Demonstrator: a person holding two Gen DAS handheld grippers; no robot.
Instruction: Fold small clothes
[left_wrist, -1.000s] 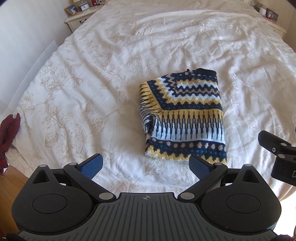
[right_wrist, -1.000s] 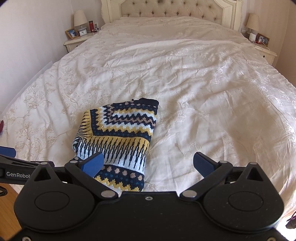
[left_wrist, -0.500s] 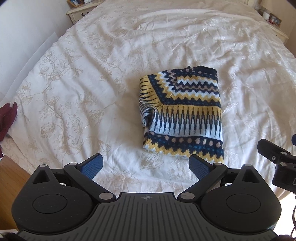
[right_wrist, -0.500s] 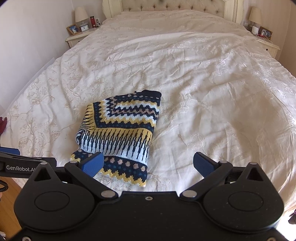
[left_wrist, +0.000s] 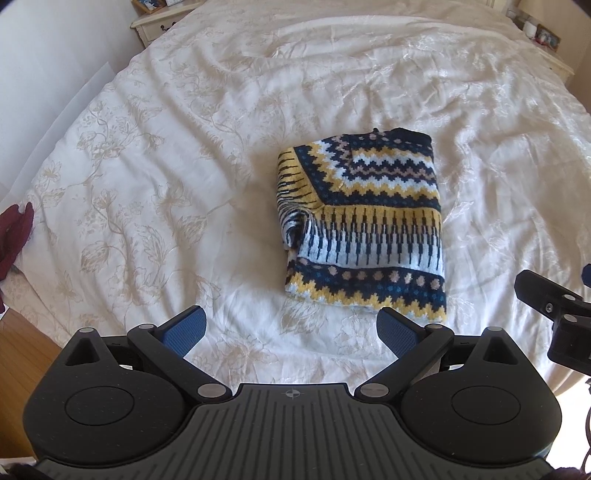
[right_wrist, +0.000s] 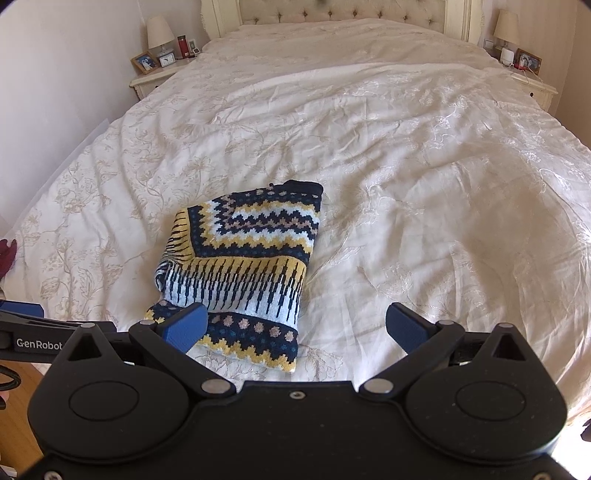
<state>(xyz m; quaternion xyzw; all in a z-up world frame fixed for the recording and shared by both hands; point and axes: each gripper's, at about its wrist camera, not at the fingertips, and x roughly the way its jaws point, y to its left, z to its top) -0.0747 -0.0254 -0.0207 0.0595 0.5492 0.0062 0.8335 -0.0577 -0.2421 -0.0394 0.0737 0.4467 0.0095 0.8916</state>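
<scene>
A folded sweater (left_wrist: 364, 225) lies on the bed (left_wrist: 184, 155), on a cream cover printed with pale leaf and flower sprays. The knit runs in bands: navy, yellow and white zigzags at the far end, a white band with dark vertical dashes across the middle, and a navy strip of tan and teal dots above a yellow zigzag hem at the near edge. A bunched fold shows on its left side.

The left hand-held gripper (left_wrist: 291, 325) hangs above the near part of the bed with its blue-padded fingers spread wide and nothing between them; the sweater's hem lies just beyond its right finger. The right hand-held gripper (right_wrist: 295, 325) is likewise spread wide and empty, with the sweater ahead and to its left; its left finger overlaps the sweater's near corner in that view, though I cannot tell whether it touches.

In the right wrist view, the left tool's side reads "GenRobot" in white letters. A crosshair mark sits on the ribbed body of the left tool.

A dark red cloth (left_wrist: 14, 236) lies at the bed's left edge. A nightstand (right_wrist: 155, 79) at the far left carries a lamp (right_wrist: 159, 33), a framed photo and a small clock; its writing is too small to read.
</scene>
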